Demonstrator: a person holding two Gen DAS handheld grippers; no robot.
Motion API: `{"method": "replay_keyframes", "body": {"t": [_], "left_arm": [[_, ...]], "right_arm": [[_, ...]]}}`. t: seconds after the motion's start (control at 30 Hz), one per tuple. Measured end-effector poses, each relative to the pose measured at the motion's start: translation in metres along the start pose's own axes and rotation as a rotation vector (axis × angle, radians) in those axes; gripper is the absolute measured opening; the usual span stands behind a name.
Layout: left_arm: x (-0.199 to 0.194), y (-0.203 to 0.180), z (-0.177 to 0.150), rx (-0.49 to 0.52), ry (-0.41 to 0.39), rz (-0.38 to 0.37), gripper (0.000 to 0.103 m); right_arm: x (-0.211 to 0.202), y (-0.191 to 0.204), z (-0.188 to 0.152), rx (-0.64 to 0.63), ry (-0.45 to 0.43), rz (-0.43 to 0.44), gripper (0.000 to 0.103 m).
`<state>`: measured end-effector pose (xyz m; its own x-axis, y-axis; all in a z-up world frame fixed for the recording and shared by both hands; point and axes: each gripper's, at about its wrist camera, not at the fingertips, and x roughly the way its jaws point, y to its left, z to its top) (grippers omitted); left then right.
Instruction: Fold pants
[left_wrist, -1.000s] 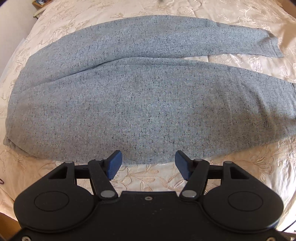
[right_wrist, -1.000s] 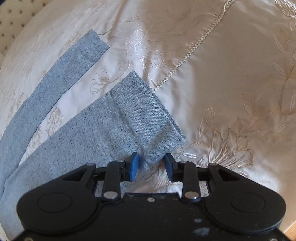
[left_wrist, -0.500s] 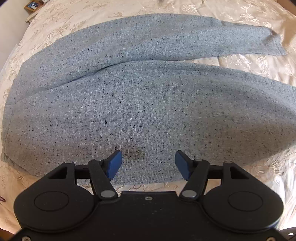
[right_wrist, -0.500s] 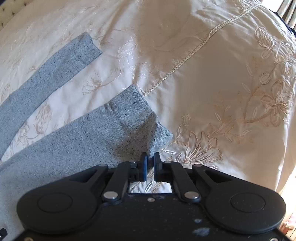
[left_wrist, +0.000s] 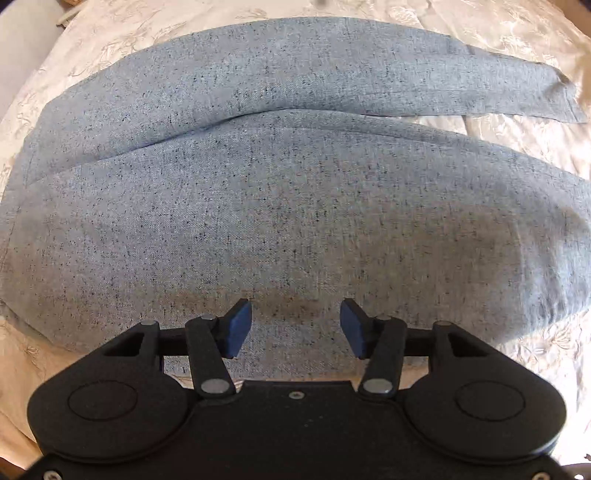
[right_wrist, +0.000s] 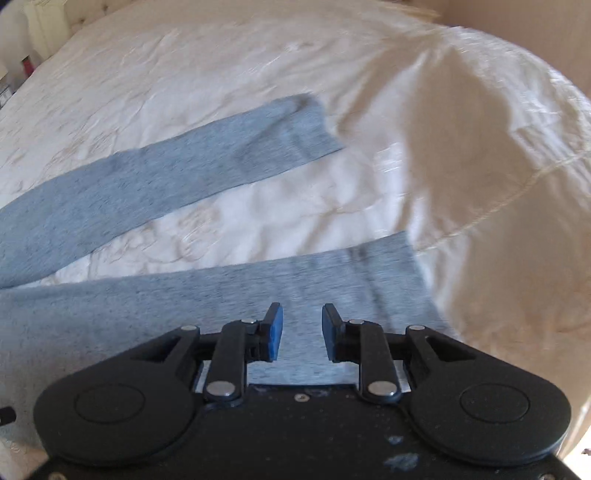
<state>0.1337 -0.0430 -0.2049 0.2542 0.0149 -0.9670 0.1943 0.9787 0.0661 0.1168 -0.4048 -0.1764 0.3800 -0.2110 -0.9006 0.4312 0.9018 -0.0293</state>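
Observation:
Grey-blue speckled pants (left_wrist: 280, 206) lie flat on a cream embroidered bedspread (left_wrist: 509, 40), legs stretching to the right. My left gripper (left_wrist: 295, 326) is open, its blue pads over the near edge of the near leg's thigh. In the right wrist view the near leg's cuff end (right_wrist: 376, 280) lies under my right gripper (right_wrist: 300, 330), which is open with its pads apart above the cloth. The far leg's cuff (right_wrist: 295, 136) lies beyond it. The right view is blurred by motion.
The bedspread (right_wrist: 424, 155) fills both views, with a stitched seam at the right. Furniture shows at the far left edge (right_wrist: 14, 74) of the right view. The bed's edge drops off at the lower right.
My right gripper shut on the near cuff half a second ago and now stands open, turned to look along both legs. My left gripper has moved forward over the pants' near edge.

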Motion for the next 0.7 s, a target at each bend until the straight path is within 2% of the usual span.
{"method": "replay_keyframes", "body": {"t": [0.03,0.07,0.1,0.17,0.2,0.27,0.37,0.53,0.63,0.7], "left_arm": [[0.009,0.001,0.000,0.008,0.031,0.012,0.060],[0.025,0.000,0.000,0.032,0.098,0.039,0.063],[0.037,0.001,0.000,0.054,0.148,0.058,0.063],[0.029,0.009,0.004,0.034,0.142,0.025,0.059],[0.022,0.012,0.009,0.029,0.139,0.019,0.056],[-0.009,0.024,0.028,0.036,0.079,0.011,0.054],[-0.054,0.039,0.071,0.043,-0.043,0.020,0.054],[-0.113,0.059,0.159,0.043,-0.228,0.047,0.056],[-0.131,0.066,0.193,0.025,-0.297,0.084,0.057],[-0.132,0.069,0.207,0.003,-0.310,0.110,0.059]], "right_arm": [[0.014,0.005,0.001,-0.012,0.025,0.009,0.024],[0.028,0.007,0.002,-0.015,0.053,-0.006,0.023],[0.047,0.008,0.003,-0.008,0.096,-0.049,0.022],[0.064,-0.004,0.006,0.038,0.142,-0.153,0.023],[0.066,-0.011,0.011,0.064,0.155,-0.178,0.025],[0.054,-0.019,0.024,0.110,0.153,-0.146,0.026],[0.023,-0.017,0.054,0.131,0.071,-0.071,0.026],[-0.005,0.003,0.130,0.129,-0.047,0.028,0.026],[-0.001,0.015,0.174,0.172,-0.039,0.081,0.026],[0.006,0.026,0.198,0.169,-0.033,0.109,0.026]]}}
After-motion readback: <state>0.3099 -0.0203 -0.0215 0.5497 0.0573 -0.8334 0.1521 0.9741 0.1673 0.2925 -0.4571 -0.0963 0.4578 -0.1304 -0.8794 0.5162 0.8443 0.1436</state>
